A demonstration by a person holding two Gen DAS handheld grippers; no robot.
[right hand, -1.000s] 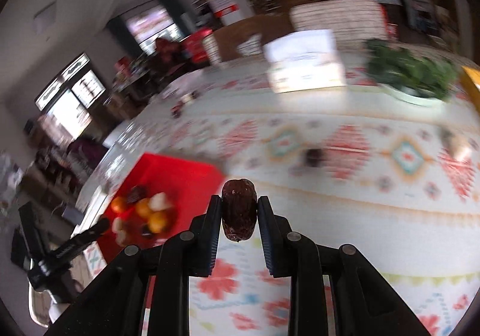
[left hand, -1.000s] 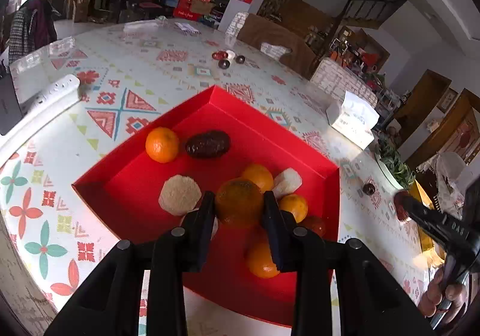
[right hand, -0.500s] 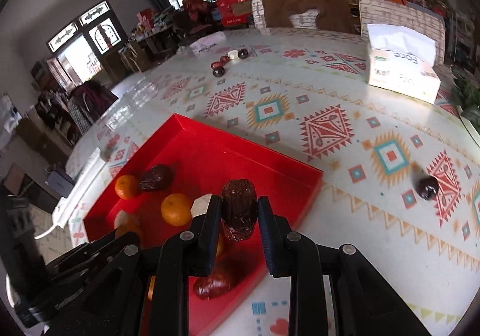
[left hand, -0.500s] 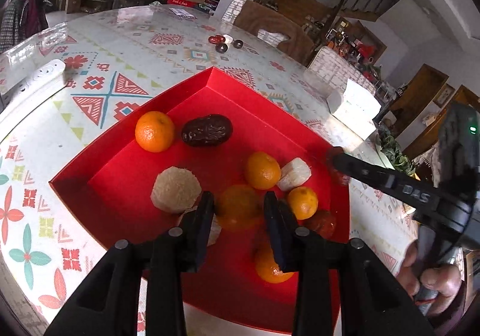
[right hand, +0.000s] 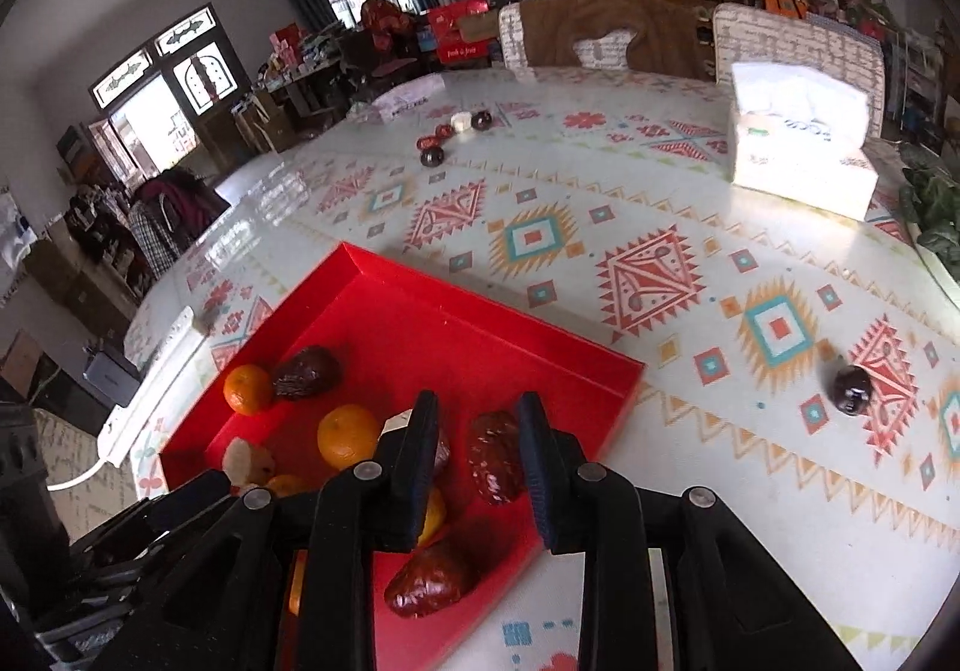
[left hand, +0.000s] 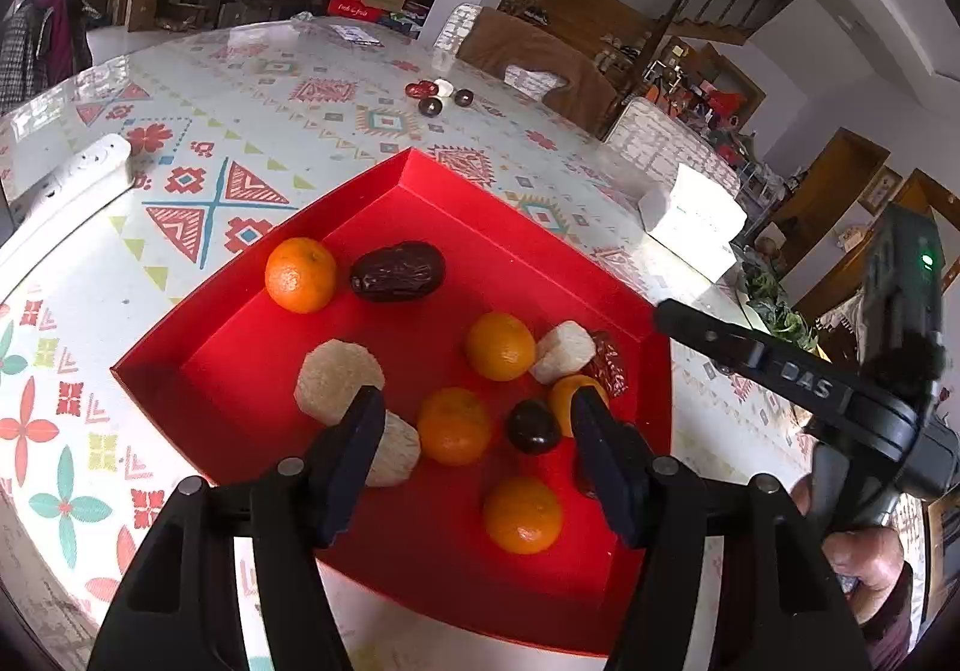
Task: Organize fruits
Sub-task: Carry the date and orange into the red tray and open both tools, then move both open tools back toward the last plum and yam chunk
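Observation:
A red tray (left hand: 516,227) (right hand: 480,335) holds several oranges, dates and pale fruit pieces. My left gripper (left hand: 477,431) is open above the tray's near side, with an orange (left hand: 453,425) and a dark round fruit (left hand: 533,427) lying between its fingers. My right gripper (right hand: 477,446) is open over the tray's right part, with a reddish date (right hand: 495,458) lying on the tray floor between its fingers. Another date (right hand: 432,581) lies nearer me. The right gripper also shows in the left wrist view (left hand: 666,311).
A tissue box (right hand: 798,143) (left hand: 690,227) stands at the table's far right. A dark fruit (right hand: 851,389) lies alone on the patterned tablecloth. A cluster of small fruits (right hand: 450,134) (left hand: 438,95) lies at the far side. A white power strip (left hand: 66,191) lies left.
My left gripper opened and let go of the orange, which now lies in the tray. My right gripper came over the tray, opened and dropped its date onto it.

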